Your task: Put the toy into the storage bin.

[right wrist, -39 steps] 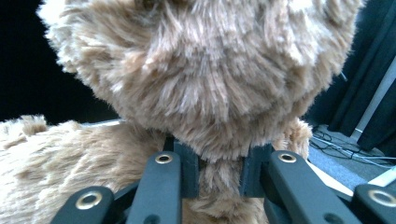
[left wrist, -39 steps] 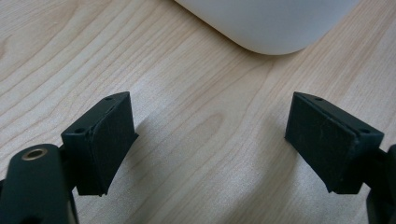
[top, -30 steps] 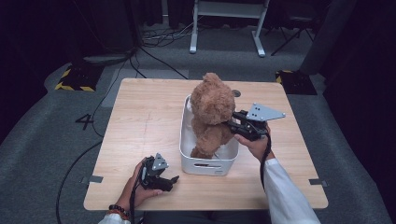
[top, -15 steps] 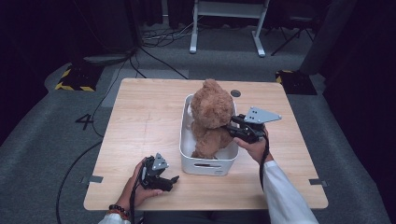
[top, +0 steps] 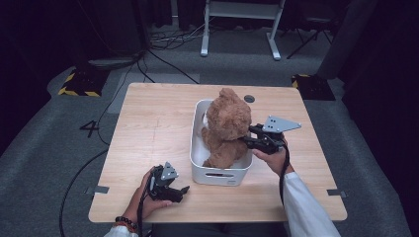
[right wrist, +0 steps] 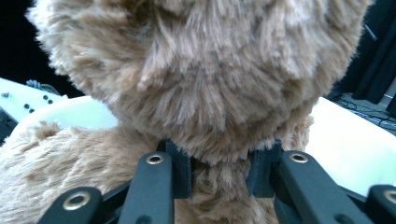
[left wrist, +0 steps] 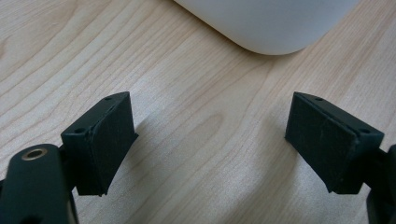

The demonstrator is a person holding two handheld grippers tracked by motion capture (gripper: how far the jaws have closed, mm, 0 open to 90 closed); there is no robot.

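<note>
While your right gripper eases its pinch at the teddy bear's neck, your left gripper spread, just off the white bin's near corner.

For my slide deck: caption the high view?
Right hand-held gripper at a fluffy brown teddy bear sitting in a white plastic bin on a wooden table.

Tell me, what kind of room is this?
Probably a lab or studio set up for recording, not a home. A bare wooden table stands alone on grey carpet, cables trail across the floor, black-and-yellow hazard tape marks it, and dark curtains close it in.
</note>
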